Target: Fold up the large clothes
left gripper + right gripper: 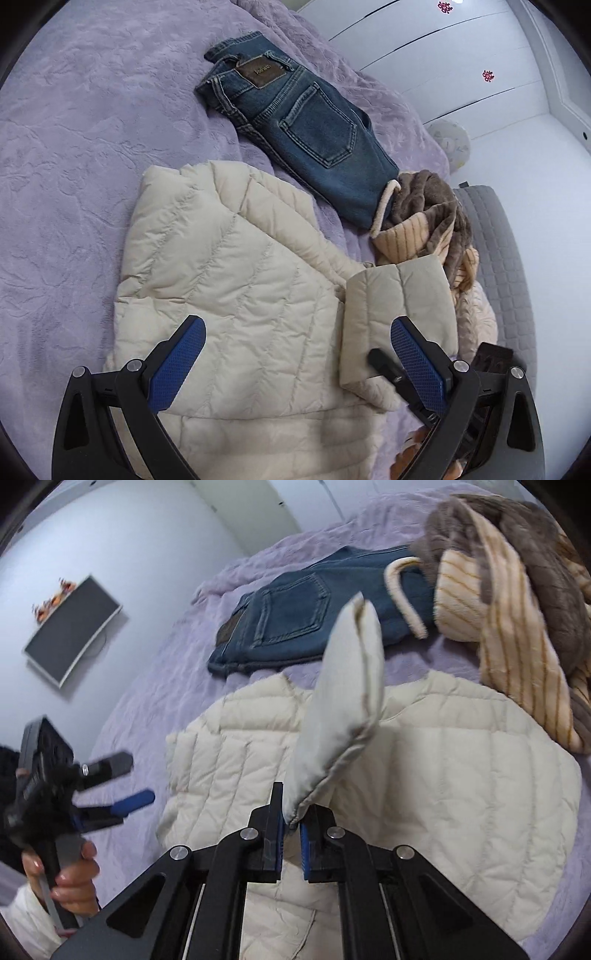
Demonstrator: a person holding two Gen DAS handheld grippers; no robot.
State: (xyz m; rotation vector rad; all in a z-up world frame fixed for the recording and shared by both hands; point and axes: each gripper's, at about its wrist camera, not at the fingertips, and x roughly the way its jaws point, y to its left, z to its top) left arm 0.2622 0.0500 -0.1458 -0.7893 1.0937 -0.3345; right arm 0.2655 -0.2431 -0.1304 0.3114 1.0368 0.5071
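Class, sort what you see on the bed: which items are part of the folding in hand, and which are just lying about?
In use:
- cream quilted puffer jacket, sleeve pinched by right gripper
- left gripper, open

Lying about:
- folded blue denim jeans
- brown and striped plush garment

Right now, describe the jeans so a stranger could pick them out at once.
Start from the lilac bedspread. Beyond the cream quilted jacket lie the folded jeans, next to a brown-and-striped plush heap. They alone are blue denim, back pocket and leather waistband patch facing up.
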